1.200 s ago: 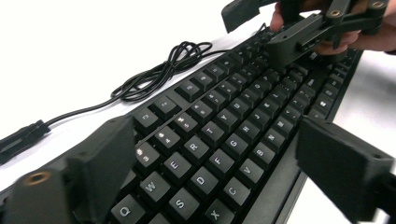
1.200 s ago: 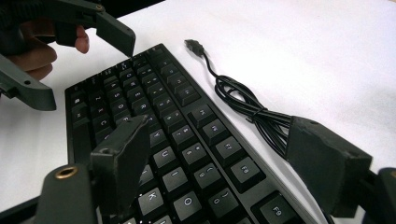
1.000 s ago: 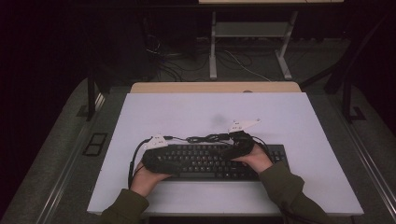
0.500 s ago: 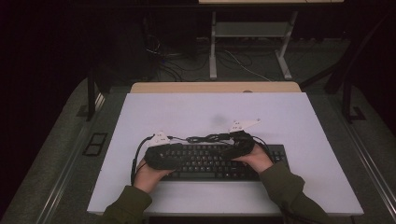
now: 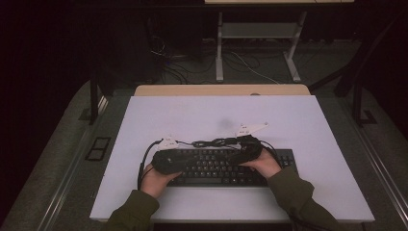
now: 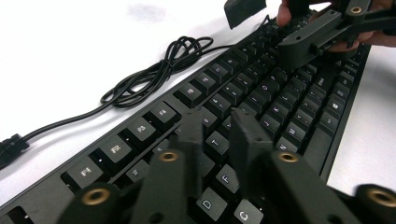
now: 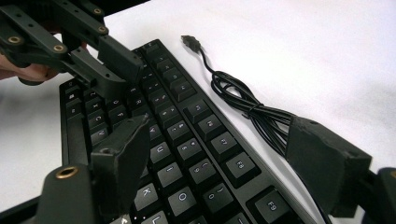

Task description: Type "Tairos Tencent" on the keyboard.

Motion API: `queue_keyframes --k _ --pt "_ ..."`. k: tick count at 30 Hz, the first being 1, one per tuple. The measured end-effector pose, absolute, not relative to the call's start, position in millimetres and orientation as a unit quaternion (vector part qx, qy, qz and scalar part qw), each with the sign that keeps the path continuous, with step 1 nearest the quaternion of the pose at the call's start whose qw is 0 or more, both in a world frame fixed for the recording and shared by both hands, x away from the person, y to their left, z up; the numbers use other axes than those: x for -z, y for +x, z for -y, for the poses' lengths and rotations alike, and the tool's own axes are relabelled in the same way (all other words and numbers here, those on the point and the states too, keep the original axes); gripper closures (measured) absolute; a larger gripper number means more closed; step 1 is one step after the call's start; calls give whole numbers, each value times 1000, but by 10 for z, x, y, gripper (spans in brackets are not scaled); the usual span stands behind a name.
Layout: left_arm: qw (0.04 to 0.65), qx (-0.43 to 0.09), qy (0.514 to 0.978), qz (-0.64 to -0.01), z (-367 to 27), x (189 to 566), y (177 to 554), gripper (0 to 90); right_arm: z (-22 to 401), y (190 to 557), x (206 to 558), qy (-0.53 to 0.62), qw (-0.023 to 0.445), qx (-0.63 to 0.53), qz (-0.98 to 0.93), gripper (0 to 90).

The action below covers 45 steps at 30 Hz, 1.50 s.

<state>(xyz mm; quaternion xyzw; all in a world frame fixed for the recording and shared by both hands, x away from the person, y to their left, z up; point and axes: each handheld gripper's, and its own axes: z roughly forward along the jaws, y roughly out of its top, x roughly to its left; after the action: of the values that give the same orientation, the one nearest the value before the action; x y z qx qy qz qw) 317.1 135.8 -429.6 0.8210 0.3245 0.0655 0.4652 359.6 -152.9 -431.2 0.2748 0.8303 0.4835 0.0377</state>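
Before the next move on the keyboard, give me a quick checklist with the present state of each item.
1. Keyboard flat on the white table: ok.
2. Left gripper over the letter keys, its jaws having just been closing, narrow gap, no key visibly pinched: ok.
3. Right gripper jaws wide apart above the keys: ok.
4. Keyboard cable bundled on the table beyond the keyboard, its USB plug loose: ok.
5. Right gripper's far jaw clear of that cable: cannot tell.
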Motion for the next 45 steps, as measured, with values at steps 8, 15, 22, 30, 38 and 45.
queue_keyframes --k 8,15,22,30,38,45 --pt "452 -60 827 -328 -1336 4307 3192 887 1531 3597 4311 275 39 -483 -830 218" --pt "438 -65 835 -328 -1292 4328 3198 888 1535 3596 4306 275 39 -482 -831 218" --pt "428 -70 839 -329 -1287 4346 3205 887 1536 3597 4308 275 39 -481 -832 220" --pt "418 -72 843 -330 -1278 4352 3205 888 1535 3599 4311 274 39 -482 -832 221" --pt "408 -74 849 -328 -1266 4362 3209 888 1537 3600 4312 276 39 -481 -831 221" --pt "408 -74 848 -329 -1272 4352 3207 888 1536 3597 4309 276 39 -481 -831 221"
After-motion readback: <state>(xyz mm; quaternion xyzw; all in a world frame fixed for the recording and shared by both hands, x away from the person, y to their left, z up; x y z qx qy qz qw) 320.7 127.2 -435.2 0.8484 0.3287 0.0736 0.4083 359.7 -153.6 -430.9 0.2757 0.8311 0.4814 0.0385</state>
